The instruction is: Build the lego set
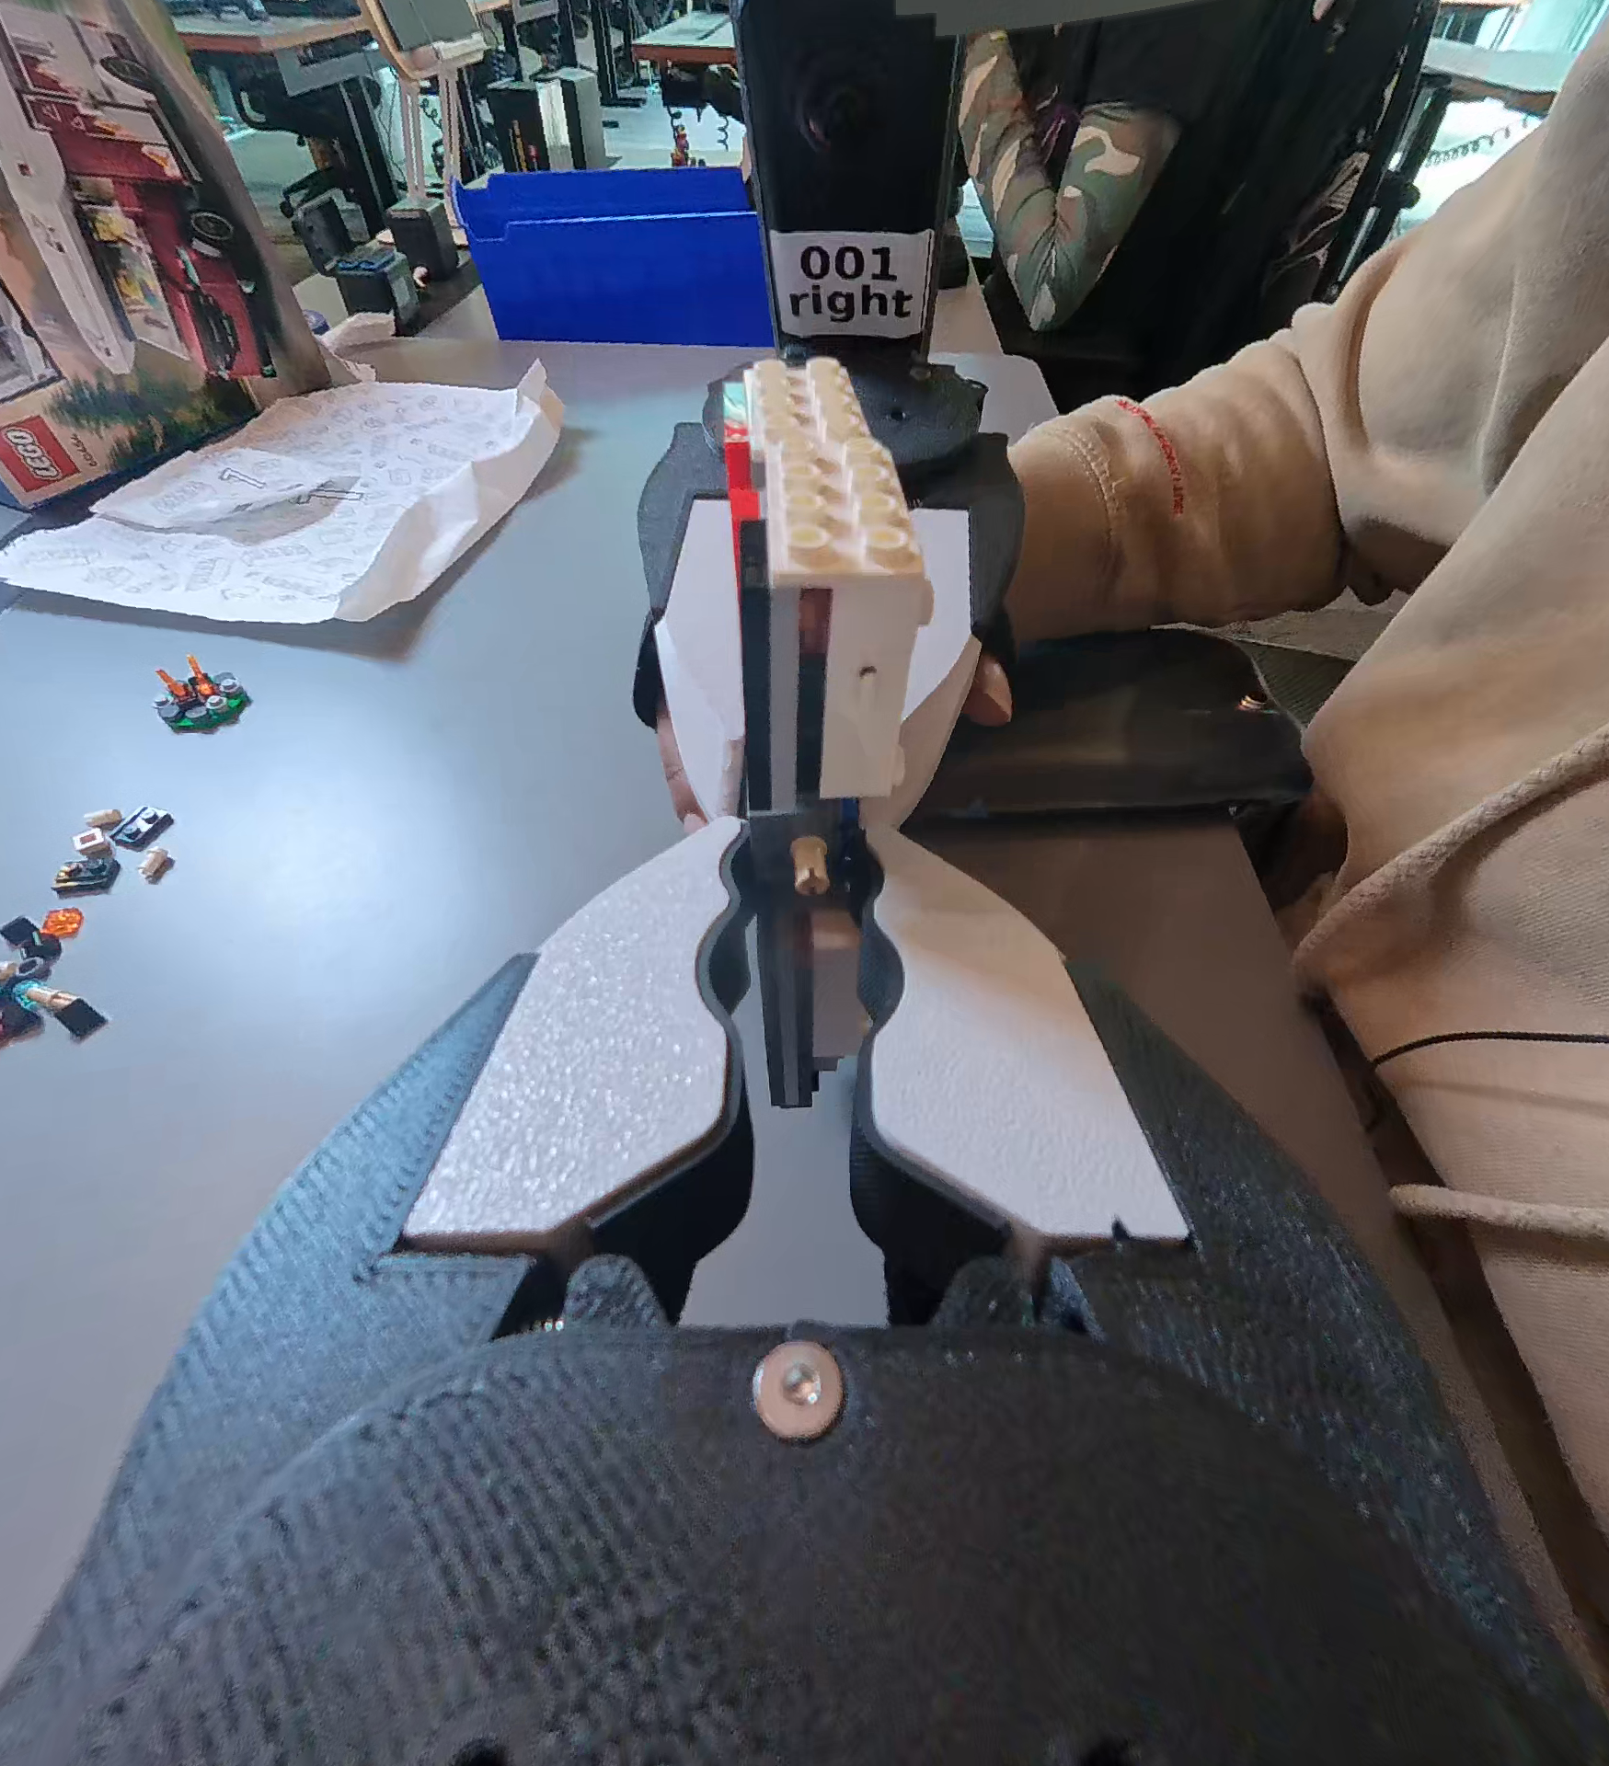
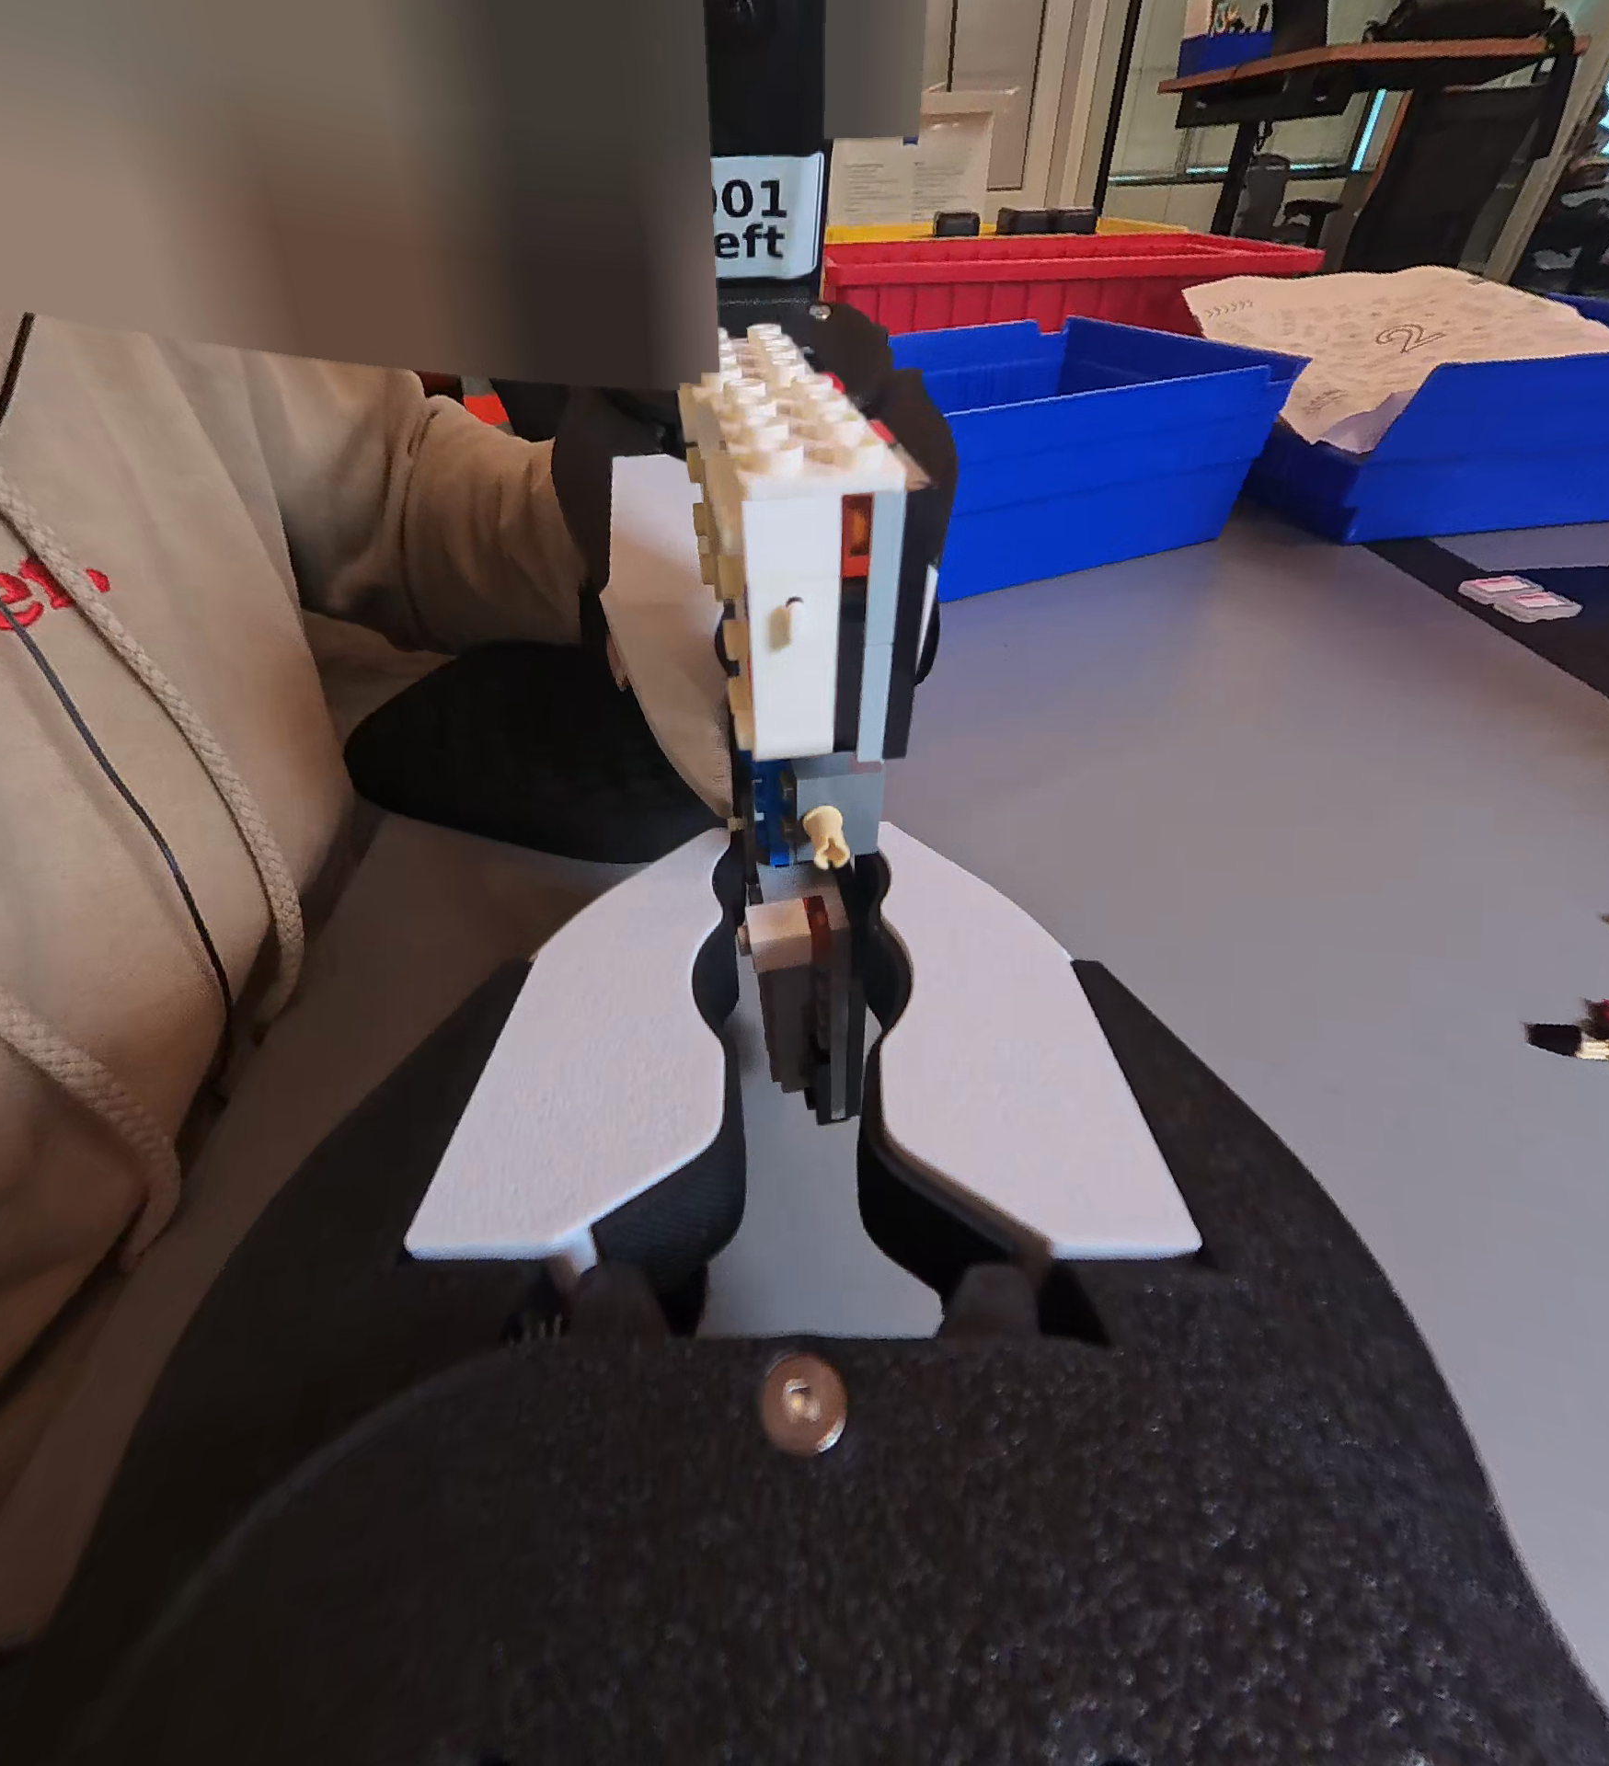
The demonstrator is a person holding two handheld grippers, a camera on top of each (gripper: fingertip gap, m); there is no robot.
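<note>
A tall Lego build (image 1: 838,612) with white, black, red and grey bricks and a studded white top is held in the air between both grippers. My left gripper (image 1: 800,860) is shut on its grey and black lower end. My right gripper (image 2: 800,850) faces it from the other side and is shut on the same lower end of the build (image 2: 810,612). A small tan pin (image 2: 824,829) sticks out just above the fingertips. In the left wrist view the right gripper's white pads (image 1: 695,612) show behind the build.
Loose small pieces (image 1: 16,984) and a small green round build (image 1: 201,693) lie on the grey table (image 1: 351,860) at the left. The Lego box (image 1: 93,239), a paper bag (image 1: 284,497) and a blue bin (image 1: 619,258) stand behind. Blue bins (image 2: 1096,430) and a red bin (image 2: 1068,277) stand at the right. Only a small space, under 4 cm, lies between the two pairs of fingers.
</note>
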